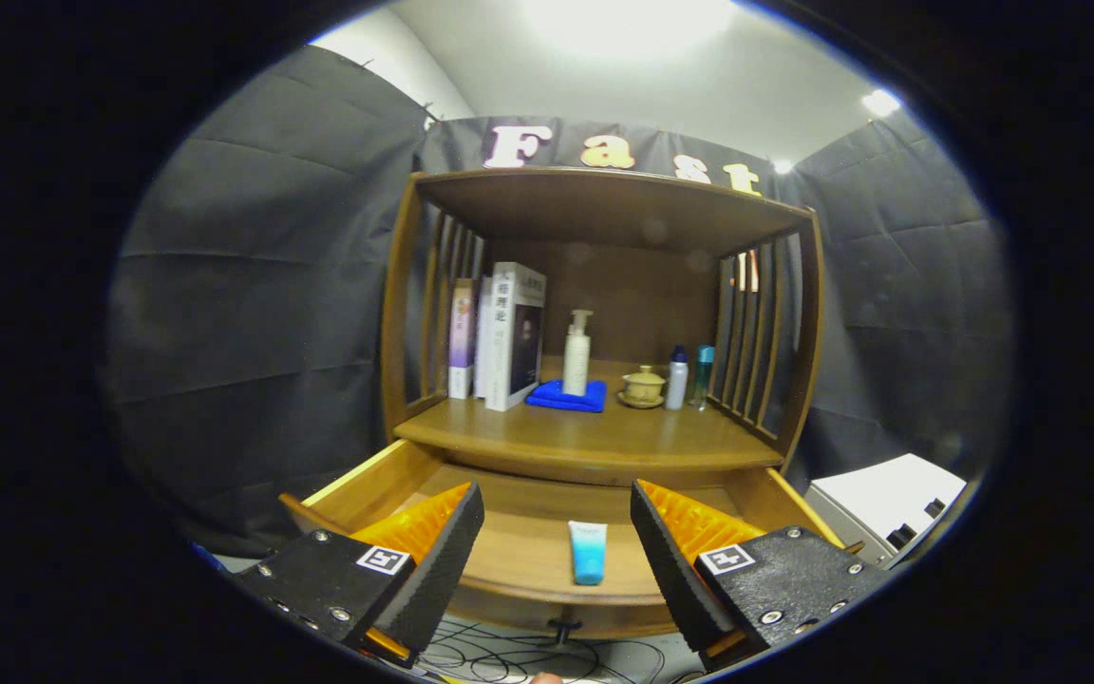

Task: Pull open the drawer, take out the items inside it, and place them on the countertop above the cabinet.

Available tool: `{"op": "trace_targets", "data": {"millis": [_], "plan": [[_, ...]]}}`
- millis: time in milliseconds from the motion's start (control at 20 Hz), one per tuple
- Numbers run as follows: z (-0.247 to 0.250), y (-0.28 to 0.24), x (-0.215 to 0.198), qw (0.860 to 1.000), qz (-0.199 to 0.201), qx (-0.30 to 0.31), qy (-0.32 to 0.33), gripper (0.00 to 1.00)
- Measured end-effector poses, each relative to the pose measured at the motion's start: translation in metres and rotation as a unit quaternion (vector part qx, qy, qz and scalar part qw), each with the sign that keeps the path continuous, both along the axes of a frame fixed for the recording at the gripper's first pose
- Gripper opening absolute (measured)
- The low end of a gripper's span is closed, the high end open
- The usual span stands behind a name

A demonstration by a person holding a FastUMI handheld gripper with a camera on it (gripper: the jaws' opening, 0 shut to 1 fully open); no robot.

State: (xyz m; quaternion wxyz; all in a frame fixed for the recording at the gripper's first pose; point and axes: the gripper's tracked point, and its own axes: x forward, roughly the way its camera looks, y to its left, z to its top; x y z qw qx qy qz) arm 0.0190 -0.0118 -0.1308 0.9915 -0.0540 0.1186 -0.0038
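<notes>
The wooden drawer (367, 480) under the cabinet stands pulled open toward me. A small blue and white tube (589, 551) lies flat on the drawer's bottom near its front wall, between my two fingers and below them. My gripper (556, 532) hangs open above the drawer's front, holding nothing. The countertop (585, 437) above the drawer carries a white pump bottle (576, 353) standing on a folded blue cloth (566, 397), with bare wood in front of them.
Several upright books (499, 332) stand at the countertop's left. A lidded ceramic cup (643, 386) and two slim bottles (688, 377) sit at its right. Slatted sides and a top shelf enclose the cabinet. A white box (889, 503) stands to the right of the drawer.
</notes>
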Motion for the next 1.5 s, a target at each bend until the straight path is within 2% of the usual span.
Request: {"op": "trace_targets", "data": {"millis": [100,250,400,600,750,1050,1200,1500], "plan": [[-0.003,-0.010,0.027,0.999,-0.027,0.019,0.019,0.95],[-0.016,-0.030,0.046,0.995,-0.064,0.047,0.069,0.95],[-0.044,-0.047,0.068,0.986,-0.100,0.045,0.123,0.95],[-0.083,-0.047,0.085,0.971,-0.107,0.029,0.212,0.95],[-0.109,-0.056,0.085,0.952,-0.115,-0.014,0.283,0.95],[-0.155,-0.050,0.078,0.914,-0.128,0.005,0.385,0.95],[-0.176,-0.049,0.074,0.898,-0.117,-0.011,0.423,0.95],[-0.201,-0.050,0.069,0.880,-0.106,-0.014,0.463,0.95]]}}
